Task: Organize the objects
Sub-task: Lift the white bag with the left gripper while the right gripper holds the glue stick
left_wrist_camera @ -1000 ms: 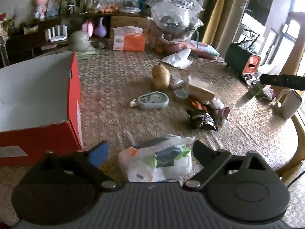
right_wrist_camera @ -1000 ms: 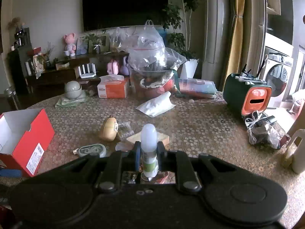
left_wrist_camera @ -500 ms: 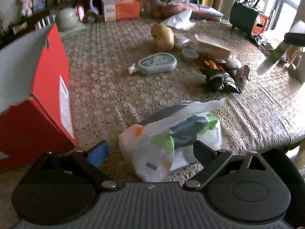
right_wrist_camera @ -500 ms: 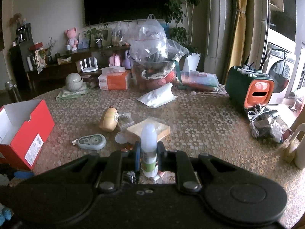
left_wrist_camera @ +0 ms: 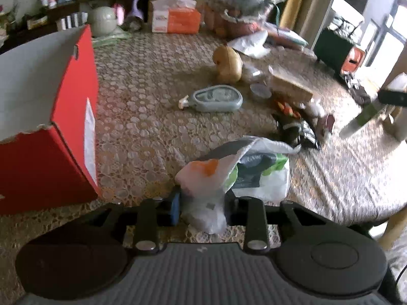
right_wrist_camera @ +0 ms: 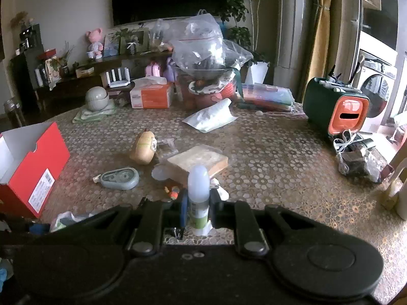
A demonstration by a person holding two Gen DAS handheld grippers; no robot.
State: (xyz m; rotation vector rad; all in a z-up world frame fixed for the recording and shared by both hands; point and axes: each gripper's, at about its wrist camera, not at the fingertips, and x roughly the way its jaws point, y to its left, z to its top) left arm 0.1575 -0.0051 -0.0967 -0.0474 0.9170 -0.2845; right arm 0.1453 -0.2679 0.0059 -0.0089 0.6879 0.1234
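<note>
Since a second ago my left claw [left_wrist_camera: 202, 207] has dropped onto the crumpled white plastic bag with orange and green print [left_wrist_camera: 236, 170], and its jaws have just been closing, so the bag's near end is now pinched between the blue pad and the black one; the rest of the bag lies on the patterned brown tablecloth [left_wrist_camera: 142, 117] toward one o'clock from the claw; the open red cardboard box with a white inside [left_wrist_camera: 48, 117] stands at nine to ten o'clock, just beside the bag but apart from it; a grey-blue teardrop-shaped tape dispenser [left_wrist_camera: 216, 99] lies at twelve o'clock, farther off; my right claw [right_wrist_camera: 198, 209] is clamped together on a small upright white bottle with a green label and a rounded translucent cap [right_wrist_camera: 199, 198], held above the table; in that view the red box sits at nine o'clock.
</note>
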